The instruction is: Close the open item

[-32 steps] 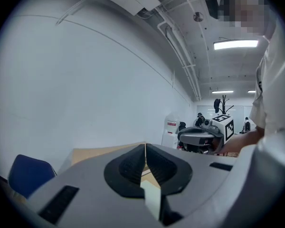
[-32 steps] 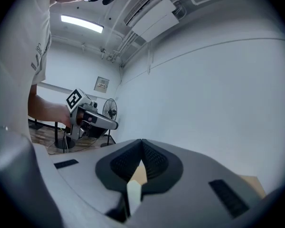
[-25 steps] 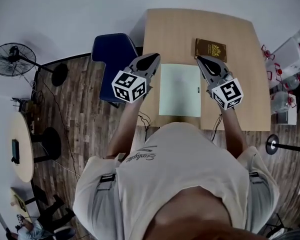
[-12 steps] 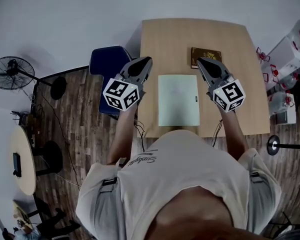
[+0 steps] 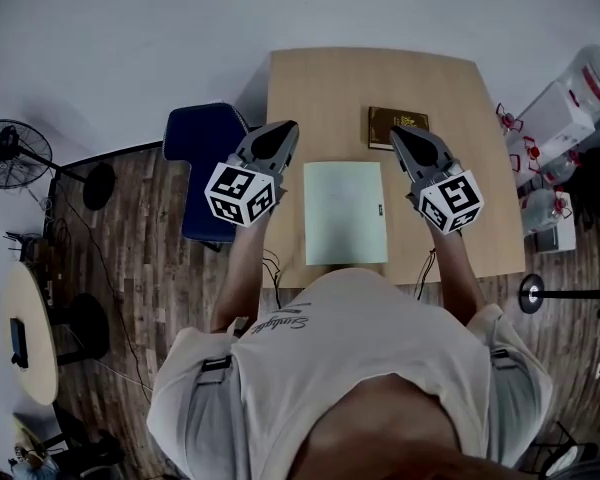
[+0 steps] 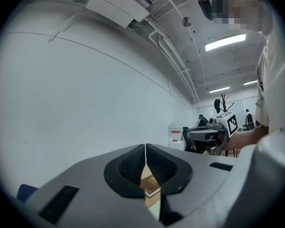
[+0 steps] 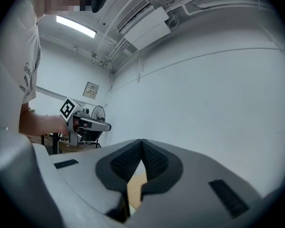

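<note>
A flat pale green rectangular item (image 5: 345,213) lies shut on the wooden table (image 5: 320,88), with a small dark mark on its right edge. Behind it lies a closed brown book (image 5: 398,126), which also shows through the left gripper's jaw gap (image 6: 151,186). My left gripper (image 5: 283,128) hovers over the table's left edge, beside the pale item, jaws shut on nothing (image 6: 145,146). My right gripper (image 5: 395,131) hovers just right of the pale item, near the book's front edge, also shut and empty (image 7: 141,140).
A blue chair (image 5: 205,168) stands against the table's left side. Plastic containers and bottles (image 5: 560,118) crowd the floor at the right, with a stand base (image 5: 535,293) near the table's front right corner. A fan (image 5: 5,153) and a round table (image 5: 30,333) stand far left.
The head view has drifted, so the table sits further left and lower. The left gripper has moved a little away from the pale item. Both grippers stay shut.
</note>
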{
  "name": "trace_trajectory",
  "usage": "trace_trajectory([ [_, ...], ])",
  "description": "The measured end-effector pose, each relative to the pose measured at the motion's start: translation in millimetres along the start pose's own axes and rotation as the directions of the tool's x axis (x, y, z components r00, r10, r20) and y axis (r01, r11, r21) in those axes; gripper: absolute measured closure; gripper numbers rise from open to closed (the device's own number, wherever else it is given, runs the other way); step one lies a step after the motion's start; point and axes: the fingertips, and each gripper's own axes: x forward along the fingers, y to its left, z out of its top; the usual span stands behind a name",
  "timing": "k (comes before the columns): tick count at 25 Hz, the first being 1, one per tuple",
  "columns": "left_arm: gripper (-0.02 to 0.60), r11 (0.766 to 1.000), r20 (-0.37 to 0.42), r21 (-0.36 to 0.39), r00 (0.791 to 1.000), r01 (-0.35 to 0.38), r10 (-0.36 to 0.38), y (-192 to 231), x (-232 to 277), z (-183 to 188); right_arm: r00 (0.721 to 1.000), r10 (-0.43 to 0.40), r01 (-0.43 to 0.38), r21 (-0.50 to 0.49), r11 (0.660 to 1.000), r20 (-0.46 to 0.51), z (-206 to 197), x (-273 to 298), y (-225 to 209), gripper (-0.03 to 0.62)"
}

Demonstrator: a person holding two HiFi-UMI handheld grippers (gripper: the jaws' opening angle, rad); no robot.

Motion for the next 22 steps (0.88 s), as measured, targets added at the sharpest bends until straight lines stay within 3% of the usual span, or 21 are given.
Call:
trace_trajectory([
  [8, 0.565, 0.999, 0.024, 0.050, 1.000, -0.017, 0.016, 21.3, 4.0, 23.5, 0.998, -0.013, 0.019, -0.095, 0.995, 0.062, 36.5, 13.8, -8.6, 0.599],
  [12, 0.565, 0.998, 0.029, 0.058, 0.999, -0.035, 0.034, 29.1, 8.5, 26.5, 0.995, -0.025, 0.033, -0.086, 0.996, 0.094, 48.6, 19.6, -14.9, 0.599],
  [22, 0.565, 0.996, -0.001, 0.076, 0.999, -0.046, 0.047, 28.9, 1.2, 17.0, 0.996, -0.041, 0.047, -0.077, 0.996, 0.080, 38.0, 21.1, -9.6, 0.599],
])
